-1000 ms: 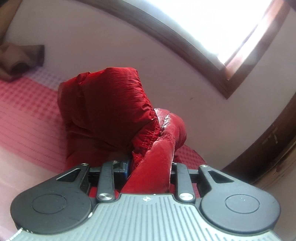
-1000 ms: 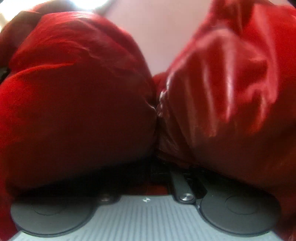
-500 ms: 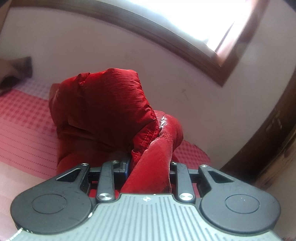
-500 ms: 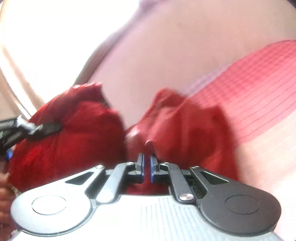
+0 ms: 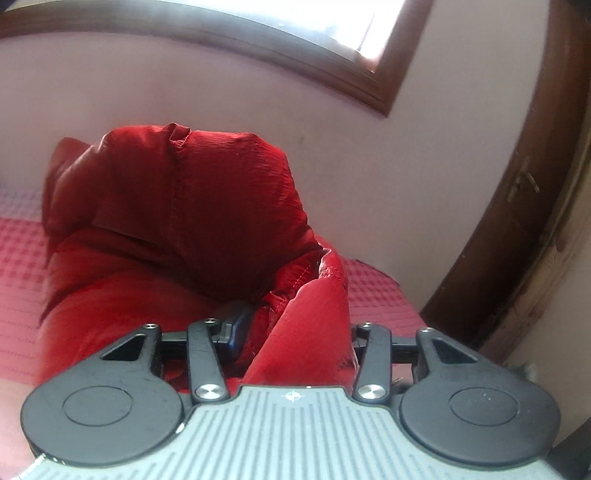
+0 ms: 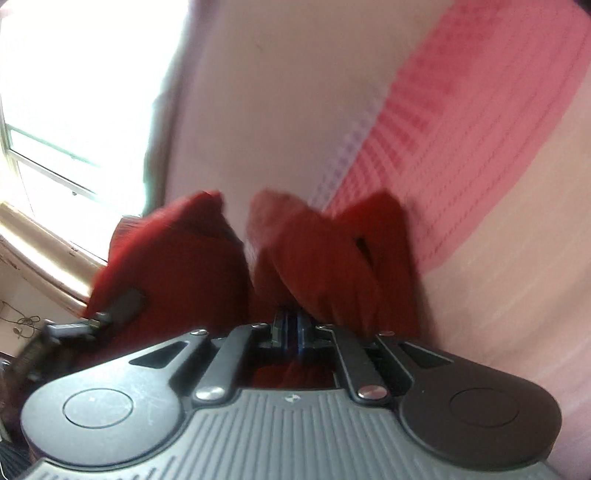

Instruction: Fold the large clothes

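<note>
A shiny red garment [image 5: 177, 206] lies heaped on a pink checked bed cover [image 5: 18, 266]. My left gripper [image 5: 299, 328] is low at the heap's near right side. Its jaws are opening, and a thick fold of the red fabric still lies loosely between them. The right finger is hidden behind that fold. In the right wrist view my right gripper [image 6: 290, 328] is shut, with the red garment [image 6: 325, 266] bunching into its pads. The left gripper [image 6: 110, 310] shows there at the heap's left side. This view is blurred.
A pale wall rises right behind the heap, with a wood-framed window [image 5: 258, 22] above it. A dark wooden door frame [image 5: 517, 221] stands at the right. The bed cover [image 6: 461, 147] stretches away to the right of the garment.
My left gripper's jaws have spread wider around the red fold, and it came closer to the heap. My right gripper drew back out of the fabric that filled its view and rolled.
</note>
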Tool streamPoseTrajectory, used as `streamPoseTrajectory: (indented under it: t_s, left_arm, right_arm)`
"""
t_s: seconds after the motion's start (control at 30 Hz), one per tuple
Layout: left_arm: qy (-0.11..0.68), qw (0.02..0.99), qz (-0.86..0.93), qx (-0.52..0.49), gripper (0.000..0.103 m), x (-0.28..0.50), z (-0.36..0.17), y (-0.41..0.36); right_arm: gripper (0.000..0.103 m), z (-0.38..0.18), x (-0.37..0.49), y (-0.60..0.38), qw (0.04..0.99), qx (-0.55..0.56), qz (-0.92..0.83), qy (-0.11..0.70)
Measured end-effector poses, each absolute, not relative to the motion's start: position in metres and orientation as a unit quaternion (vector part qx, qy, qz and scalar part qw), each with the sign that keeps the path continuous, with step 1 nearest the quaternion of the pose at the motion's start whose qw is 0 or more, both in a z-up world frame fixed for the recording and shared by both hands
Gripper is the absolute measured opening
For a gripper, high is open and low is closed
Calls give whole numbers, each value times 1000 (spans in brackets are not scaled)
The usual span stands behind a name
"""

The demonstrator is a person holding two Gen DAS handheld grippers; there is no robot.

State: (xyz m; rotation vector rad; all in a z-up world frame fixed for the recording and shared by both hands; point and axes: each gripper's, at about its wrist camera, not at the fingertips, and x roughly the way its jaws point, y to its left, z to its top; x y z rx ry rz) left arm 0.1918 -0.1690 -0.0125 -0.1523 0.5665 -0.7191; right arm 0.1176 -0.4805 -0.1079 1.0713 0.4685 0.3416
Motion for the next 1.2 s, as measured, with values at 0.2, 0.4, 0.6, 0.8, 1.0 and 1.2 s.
streamPoseTrajectory:
  t_s: [0.2, 0.4, 0.6, 0.8, 1.0, 1.2]
  left_arm:
    - [244, 901, -359, -31, 54, 175, -31, -197]
    - [213, 907, -362, 28, 63, 160, -48, -222]
    - [186, 911, -358, 80, 69, 146, -64, -241]
    - [169, 909, -364, 110, 73, 138, -71, -256]
    - [141, 905, -399, 42, 75, 108, -64, -199]
    - [134, 918, -371, -38, 50, 101, -57, -145]
  right_arm:
    - [13, -65, 120, -508, 853, 449, 159, 215]
    - [70, -3, 144, -498, 898, 342, 160, 227]
    - [77, 35, 177, -454, 926, 206, 163, 271]
    - [26, 31, 179, -437, 943, 117, 126, 285]
    - [24, 6, 175, -462, 931, 160, 144, 294]
    - [23, -16, 178, -489, 908, 259, 162, 286]
